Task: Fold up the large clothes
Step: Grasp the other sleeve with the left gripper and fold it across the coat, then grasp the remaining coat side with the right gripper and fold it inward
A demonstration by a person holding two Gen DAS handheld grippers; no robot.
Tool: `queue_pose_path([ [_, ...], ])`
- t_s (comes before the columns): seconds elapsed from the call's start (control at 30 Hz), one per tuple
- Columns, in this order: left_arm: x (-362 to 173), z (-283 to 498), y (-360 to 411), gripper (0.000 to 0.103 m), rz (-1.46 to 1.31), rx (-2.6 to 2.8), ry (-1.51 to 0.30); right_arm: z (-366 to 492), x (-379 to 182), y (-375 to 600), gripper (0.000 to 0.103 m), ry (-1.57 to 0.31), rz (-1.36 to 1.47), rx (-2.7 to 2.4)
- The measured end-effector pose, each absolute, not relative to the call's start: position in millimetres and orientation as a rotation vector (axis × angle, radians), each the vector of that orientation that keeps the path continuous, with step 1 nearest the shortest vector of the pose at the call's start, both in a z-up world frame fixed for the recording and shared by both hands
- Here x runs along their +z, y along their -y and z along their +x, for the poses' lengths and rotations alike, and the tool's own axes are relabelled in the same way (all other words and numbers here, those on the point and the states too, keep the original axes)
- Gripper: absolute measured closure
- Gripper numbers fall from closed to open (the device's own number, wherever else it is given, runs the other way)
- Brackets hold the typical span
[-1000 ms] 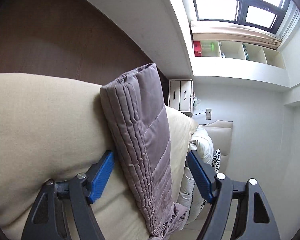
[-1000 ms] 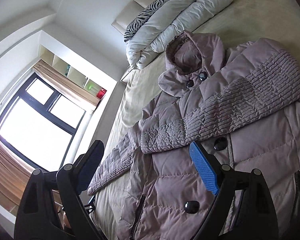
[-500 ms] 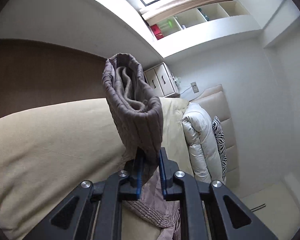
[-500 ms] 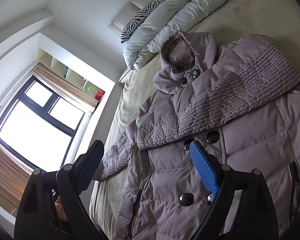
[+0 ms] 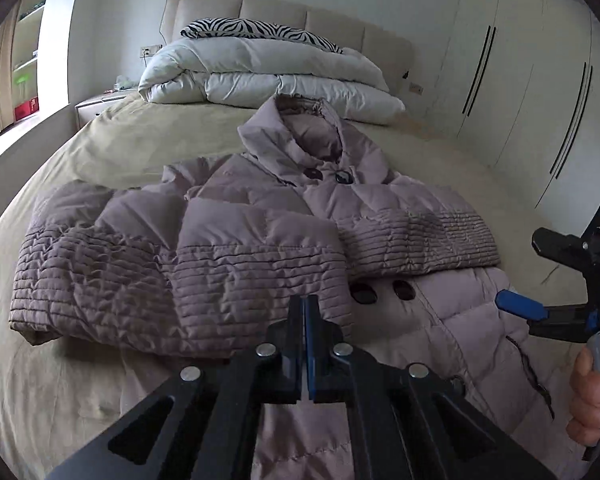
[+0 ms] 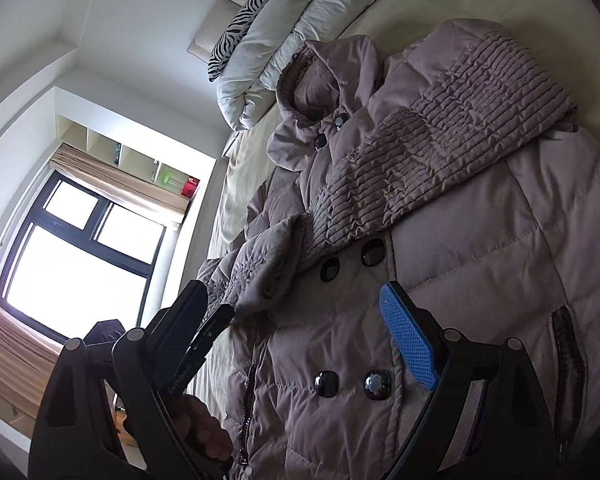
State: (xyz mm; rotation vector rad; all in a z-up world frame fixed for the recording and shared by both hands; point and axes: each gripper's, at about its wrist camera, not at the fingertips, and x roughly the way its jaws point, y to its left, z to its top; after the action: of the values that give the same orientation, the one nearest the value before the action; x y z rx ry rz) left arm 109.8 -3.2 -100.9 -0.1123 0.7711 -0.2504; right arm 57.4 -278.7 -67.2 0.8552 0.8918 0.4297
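bed sheet: beige, mid-left | white duvet: folded, upper centre | zebra pillow: atop duvet | headboard: top | wardrobe: upper right | window: left

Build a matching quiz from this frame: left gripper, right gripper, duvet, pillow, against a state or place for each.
1. left gripper
2. right gripper
3. duvet
4. pillow

A. on top of the duvet
B. open, over the jacket
C. folded, by the headboard
D. shut on the sleeve

Pairs: 1-D, 2-B, 3-C, 4-A
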Motion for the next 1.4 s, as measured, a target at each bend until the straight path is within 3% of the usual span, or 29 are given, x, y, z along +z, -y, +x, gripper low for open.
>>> queue_pose_path([
  [0.27,-97,104,-22,0.101,-0.191,-0.241,-0.74,100,-102,238,0.014,-1.043,0.9,0.566],
  [0.4,-90,102,-61,0.084,-0.284,-0.204,-0.735,129,-118,204,0.014,-1.13,0.875,0.567],
  [0.67,-96,89,-137,0.084,-0.448,-0.132,-0.743,172,-133,140,0.014,-1.229,0.796,0.589],
  [0.73,-95,85,-147,0.084,-0.458,-0.126,-0.737,177,-131,128,0.022,-1.234,0.759,0.586],
  [0.77,-94,84,-152,0.082,-0.462,-0.122,-0.734,179,-128,122,0.038,-1.24,0.716,0.588],
  [0.8,-94,82,-155,0.078,-0.467,-0.12,-0.732,179,-126,114,0.063,-1.248,0.672,0.591],
  [0.83,-93,81,-159,0.077,-0.471,-0.115,-0.728,178,-123,109,0.07,-1.256,0.643,0.603],
  [0.93,-87,77,-170,0.073,-0.484,-0.099,-0.707,169,-100,94,0.078,-1.211,0.499,0.61],
  [1.0,-80,76,-176,0.061,-0.493,-0.086,-0.682,164,-74,88,0.084,-1.162,0.436,0.63],
  [1.3,-56,92,-191,0.025,-0.463,-0.024,-0.624,179,67,149,0.086,-0.884,0.419,0.623],
  [1.4,-58,106,-184,0.023,-0.423,-0.031,-0.645,187,91,201,0.086,-0.838,0.451,0.573],
])
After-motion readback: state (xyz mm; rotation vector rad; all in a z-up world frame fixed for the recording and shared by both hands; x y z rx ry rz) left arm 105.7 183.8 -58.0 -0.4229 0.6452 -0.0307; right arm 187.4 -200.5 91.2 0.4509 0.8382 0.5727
